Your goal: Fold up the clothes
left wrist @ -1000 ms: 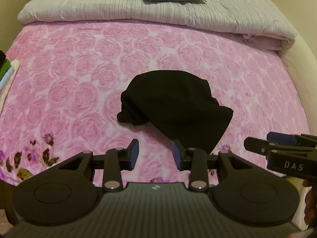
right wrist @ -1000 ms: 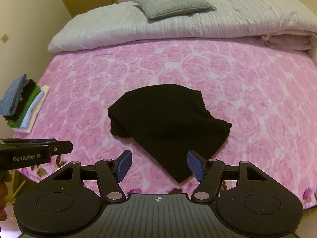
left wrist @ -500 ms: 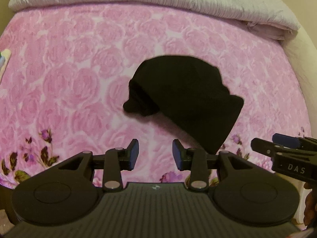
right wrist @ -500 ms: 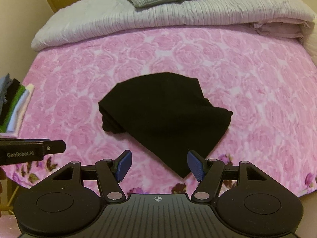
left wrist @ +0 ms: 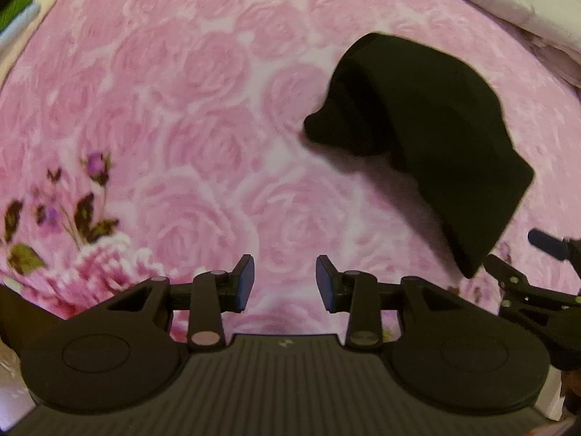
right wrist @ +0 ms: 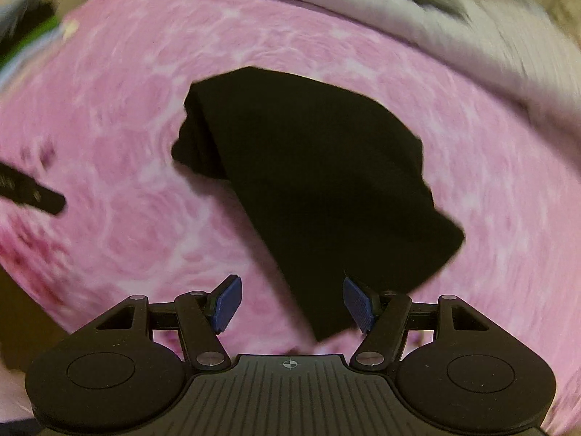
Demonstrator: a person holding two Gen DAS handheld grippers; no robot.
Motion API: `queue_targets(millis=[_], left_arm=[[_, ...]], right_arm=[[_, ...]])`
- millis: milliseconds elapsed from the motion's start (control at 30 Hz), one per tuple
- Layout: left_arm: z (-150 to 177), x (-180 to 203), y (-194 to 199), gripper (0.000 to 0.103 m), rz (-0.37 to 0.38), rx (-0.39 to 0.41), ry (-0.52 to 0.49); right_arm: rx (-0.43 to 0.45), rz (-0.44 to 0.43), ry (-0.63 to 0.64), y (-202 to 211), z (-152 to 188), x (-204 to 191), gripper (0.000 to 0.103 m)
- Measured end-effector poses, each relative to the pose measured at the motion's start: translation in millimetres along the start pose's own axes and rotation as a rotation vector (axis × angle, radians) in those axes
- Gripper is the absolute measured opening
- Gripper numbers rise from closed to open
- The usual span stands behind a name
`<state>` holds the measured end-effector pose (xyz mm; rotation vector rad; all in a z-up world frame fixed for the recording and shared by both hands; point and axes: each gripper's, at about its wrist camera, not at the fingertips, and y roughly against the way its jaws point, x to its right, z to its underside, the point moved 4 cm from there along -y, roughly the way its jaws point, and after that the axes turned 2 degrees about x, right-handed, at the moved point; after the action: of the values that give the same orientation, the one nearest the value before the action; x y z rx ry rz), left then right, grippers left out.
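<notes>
- The left gripper (left wrist: pixel 284 283) hangs over the pink rose-print bedspread (left wrist: pixel 189 116) with its blue-padded fingers set a modest gap apart and nothing between them.
- The right gripper (right wrist: pixel 289 303) has its fingers spread wider, also holding nothing; the near corner of the black garment (right wrist: pixel 312 189) lies in the gap between the pads, though contact cannot be judged.
- From the left wrist view the black garment (left wrist: pixel 428 138) sits ahead and well to the right of the fingers, clear of them, flat on the bedspread.
- Its long axis runs diagonally: a bunched, rolled end points far-left, and a tapering corner points near-right toward the right gripper's fingers (left wrist: pixel 544 247), seen at that view's right edge.
- Only the left wrist view shows the darker flower-and-leaf print (left wrist: pixel 65 214) at the bedspread's near-left and a sharp look at the fabric.
- The right wrist view is motion-blurred; it alone shows the left gripper's tip (right wrist: pixel 32 192) at far left and the grey quilt (right wrist: pixel 454 25) folded back beyond the garment.
- A stack of folded clothes (left wrist: pixel 14 3) lies at the far-left corner.
</notes>
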<state>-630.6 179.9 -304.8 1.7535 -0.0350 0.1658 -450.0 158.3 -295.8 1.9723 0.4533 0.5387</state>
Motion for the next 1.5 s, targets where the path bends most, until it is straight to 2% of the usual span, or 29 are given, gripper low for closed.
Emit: queue_targets(millis=[167,267,300,333,367,400,433,500,633,733,767,867,933,1000,1033,1067,1100,1133,1167,1367,1500], left_arm=[[13.1,0.2,-33.4,0.033,-0.001,-0.020,0.075],[22.7,6.5,-46.3,0.033,-0.002,-0.026,0.106],[25.8,9.5,-49.8,0.033,-0.003,-0.030,0.114],[28.6,12.5,-52.4,0.033,-0.005,-0.032,0.120],[30.8,15.8,-53.7,0.033,-0.008,-0.032,0.126],[32.9,18.9,-54.5,0.033,-0.009,-0.031,0.131],[34.3,21.8,-54.2,0.033,-0.004,-0.026,0.136],[36.3,27.2,-51.9,0.033,0.008,-0.013,0.146],[36.2,30.1,-44.2,0.032,0.024,0.025,0.178],[34.8,33.3,-42.7,0.032,0.010,0.034,0.186],[34.9,36.2,-43.1,0.032,0.004,0.034,0.182],[37.8,48.2,-45.6,0.032,0.010,0.030,0.170],[40.4,56.3,-47.7,0.032,0.017,0.025,0.162],[44.6,63.0,-50.9,0.032,0.025,0.017,0.155],[46.9,64.8,-53.0,0.032,0.026,0.011,0.154],[49.2,66.7,-55.1,0.032,0.026,0.006,0.154],[51.3,67.8,-56.7,0.032,0.026,0.002,0.155],[53.1,68.0,-57.6,0.032,0.027,-0.001,0.159],[54.8,68.1,-58.4,0.032,0.027,-0.004,0.163],[59.5,60.5,-61.0,0.032,0.035,-0.004,0.181],[58.4,50.9,-62.1,0.032,0.035,-0.001,0.200]], right_arm=[[0.057,0.083,0.301,-53.7,20.1,-18.9,0.066],[0.089,0.174,0.530,-90.0,34.5,-30.9,0.066],[0.097,0.190,0.577,-100.4,38.0,-30.5,0.066],[0.118,0.173,0.571,-104.6,39.1,-25.8,0.065],[0.144,0.139,0.539,-105.7,38.6,-19.0,0.036],[0.159,0.076,0.462,-102.4,34.5,-7.5,0.013],[0.181,0.029,0.361,-93.7,30.0,8.8,0.006],[0.239,-0.011,0.166,-69.2,23.3,46.9,0.004],[0.261,0.107,-0.118,-19.0,38.9,145.1,0.003],[0.149,0.215,-0.230,-7.1,76.6,219.4,0.003],[0.101,0.218,-0.277,-7.1,90.7,240.4,0.003],[-0.128,0.145,-0.298,-29.2,128.4,261.4,0.004],[-0.184,0.106,-0.259,-37.1,144.1,251.1,0.004],[-0.180,0.125,-0.130,-40.0,146.7,227.6,0.006],[-0.164,0.143,-0.038,-41.2,145.6,212.8,0.018],[-0.144,0.161,0.065,-42.4,143.8,197.0,0.038],[-0.116,0.172,0.173,-42.8,140.7,179.6,0.052],[-0.084,0.175,0.268,-41.8,138.4,163.5,0.074],[-0.051,0.177,0.340,-40.3,138.1,151.9,0.080],[0.156,0.197,0.670,-28.3,130.8,91.0,0.080],[0.230,0.197,0.834,-49.4,124.4,51.7,0.080]])
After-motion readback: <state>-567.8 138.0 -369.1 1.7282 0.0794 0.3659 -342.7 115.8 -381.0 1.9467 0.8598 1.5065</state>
